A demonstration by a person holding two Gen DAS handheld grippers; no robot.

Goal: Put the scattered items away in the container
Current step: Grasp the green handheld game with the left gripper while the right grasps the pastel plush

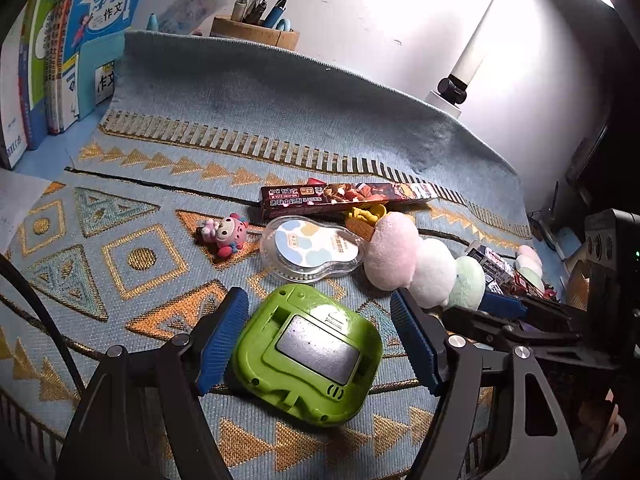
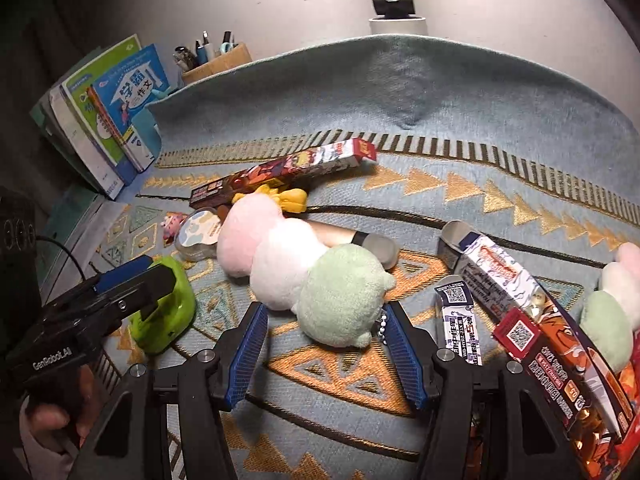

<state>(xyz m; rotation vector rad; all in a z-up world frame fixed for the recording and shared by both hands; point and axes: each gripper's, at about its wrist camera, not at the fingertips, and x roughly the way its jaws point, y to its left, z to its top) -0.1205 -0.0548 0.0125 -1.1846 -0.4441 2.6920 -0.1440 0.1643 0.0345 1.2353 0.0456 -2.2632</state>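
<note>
My left gripper (image 1: 320, 340) is open, its blue pads on either side of a green plastic gadget (image 1: 308, 354) lying on the patterned cloth (image 1: 120, 256). Behind it lie a pink figurine (image 1: 226, 234), a clear case of sticky notes (image 1: 310, 250), a long dark red box (image 1: 344, 196) and a pink-white-green plush (image 1: 424, 266). My right gripper (image 2: 324, 354) is open, just short of the plush's green end (image 2: 340, 296). The left gripper (image 2: 120, 288) and green gadget (image 2: 168, 312) show at the left of the right wrist view. A container (image 2: 592, 380) with boxes and a second plush (image 2: 612, 300) sits at right.
Upright books (image 1: 60, 60) and a wooden pen holder (image 1: 256, 34) stand at the back left. A lamp post (image 1: 468, 64) rises at the back. Small printed boxes (image 2: 460, 320) lie right of my right gripper. A brush-like handle (image 2: 352, 240) lies behind the plush.
</note>
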